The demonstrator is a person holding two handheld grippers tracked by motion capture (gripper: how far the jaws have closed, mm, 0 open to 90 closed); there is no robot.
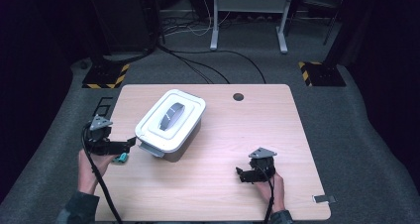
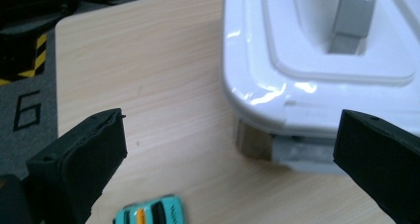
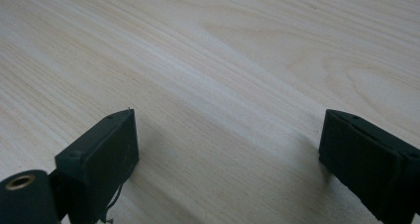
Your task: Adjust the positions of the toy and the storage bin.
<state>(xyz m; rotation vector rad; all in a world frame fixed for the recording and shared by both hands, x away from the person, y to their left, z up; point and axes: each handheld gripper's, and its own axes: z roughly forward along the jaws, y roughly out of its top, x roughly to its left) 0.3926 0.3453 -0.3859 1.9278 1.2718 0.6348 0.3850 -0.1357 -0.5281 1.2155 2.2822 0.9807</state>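
Observation:
A white lidded container [image 1: 171, 120] with a grey handle [image 1: 171, 116] stands on the wooden table [image 1: 237, 135], left of centre. A small teal toy car [image 1: 120, 158] lies on the table just beside its near left corner. My left gripper [image 1: 130, 145] hovers over the car with its jaws wide open and nothing between them. In the left gripper view the car [image 2: 151, 215] sits low between the jaws and the container [image 2: 317, 85] rises ahead of the left gripper [image 2: 233, 135]. My right gripper [image 1: 241, 174] rests open near the front right, with only bare wood ahead of it [image 3: 228, 135].
A round cable hole [image 1: 238, 96] sits near the table's far edge. A small silver tag [image 1: 324, 199] lies at the front right corner. Black-and-yellow striped bases [image 1: 105, 78] and cables lie on the grey floor beyond.

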